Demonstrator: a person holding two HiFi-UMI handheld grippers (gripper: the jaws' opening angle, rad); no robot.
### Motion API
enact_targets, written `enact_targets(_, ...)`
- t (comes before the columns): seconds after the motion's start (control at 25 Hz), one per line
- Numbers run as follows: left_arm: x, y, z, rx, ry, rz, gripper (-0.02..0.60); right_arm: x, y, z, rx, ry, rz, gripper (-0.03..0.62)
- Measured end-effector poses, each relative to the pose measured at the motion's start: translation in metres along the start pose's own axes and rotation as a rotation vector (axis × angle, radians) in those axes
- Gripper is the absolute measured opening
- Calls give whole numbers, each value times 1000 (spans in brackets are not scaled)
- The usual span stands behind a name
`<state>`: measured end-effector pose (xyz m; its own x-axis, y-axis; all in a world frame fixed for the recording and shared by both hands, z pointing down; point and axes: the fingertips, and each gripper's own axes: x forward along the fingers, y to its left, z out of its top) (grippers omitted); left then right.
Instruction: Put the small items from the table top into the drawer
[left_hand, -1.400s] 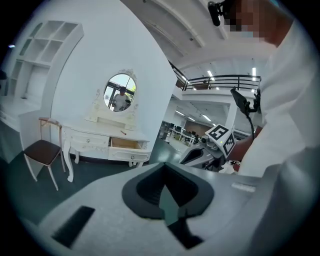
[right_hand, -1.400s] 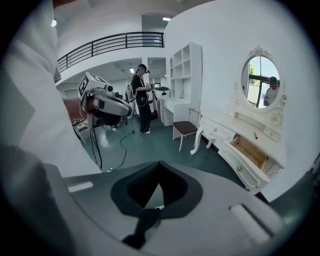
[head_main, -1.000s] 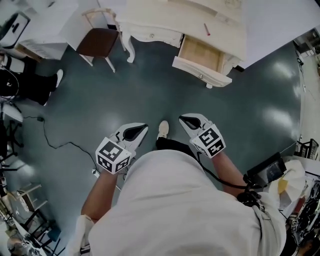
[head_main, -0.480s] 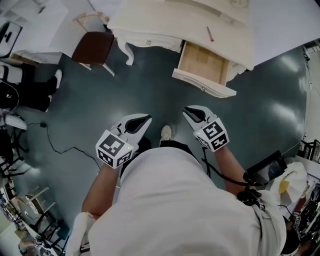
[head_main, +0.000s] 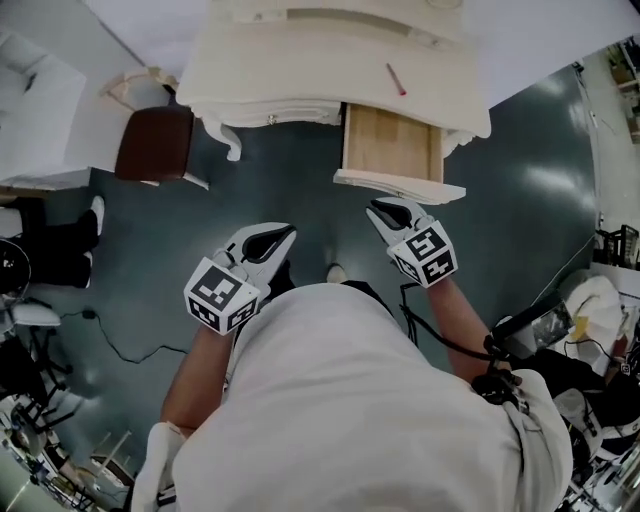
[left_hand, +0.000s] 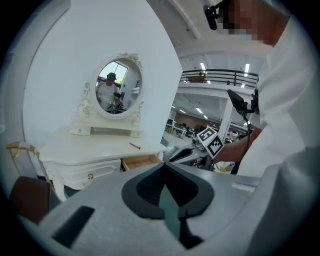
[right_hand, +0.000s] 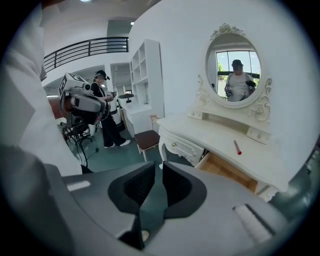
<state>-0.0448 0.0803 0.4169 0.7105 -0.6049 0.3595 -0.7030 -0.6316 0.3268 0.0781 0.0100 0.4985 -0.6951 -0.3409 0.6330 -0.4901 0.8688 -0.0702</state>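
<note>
A small red stick-like item lies on the cream dressing table, above its open wooden drawer, which looks empty. The same red item shows in the left gripper view, and again in the right gripper view, right of the drawer. My left gripper and right gripper are held over the floor, short of the table. Both are shut with nothing in them. The left gripper and right gripper point toward the table.
A brown-seated chair stands left of the table. An oval mirror rises at the table's back. A person stands by equipment and shelves at the left. A cable lies on the dark floor; clutter sits at the right edge.
The dressing table and open drawer have come nearer and now face me squarely. Both grippers have moved forward toward it, still shut.
</note>
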Motion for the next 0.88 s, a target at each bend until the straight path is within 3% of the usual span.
enact_targets(0.4, -36, 77, 32, 82, 79, -193, -2, 35, -54, 54, 88, 21, -257, 38)
enact_targets(0.6, -41, 110, 42, 60, 67, -181, -2, 47, -101, 58, 111, 66, -319, 38)
enact_targets(0.88, -11, 120, 75, 75, 34, -106, -1, 53, -196, 55, 93, 105, -360, 41)
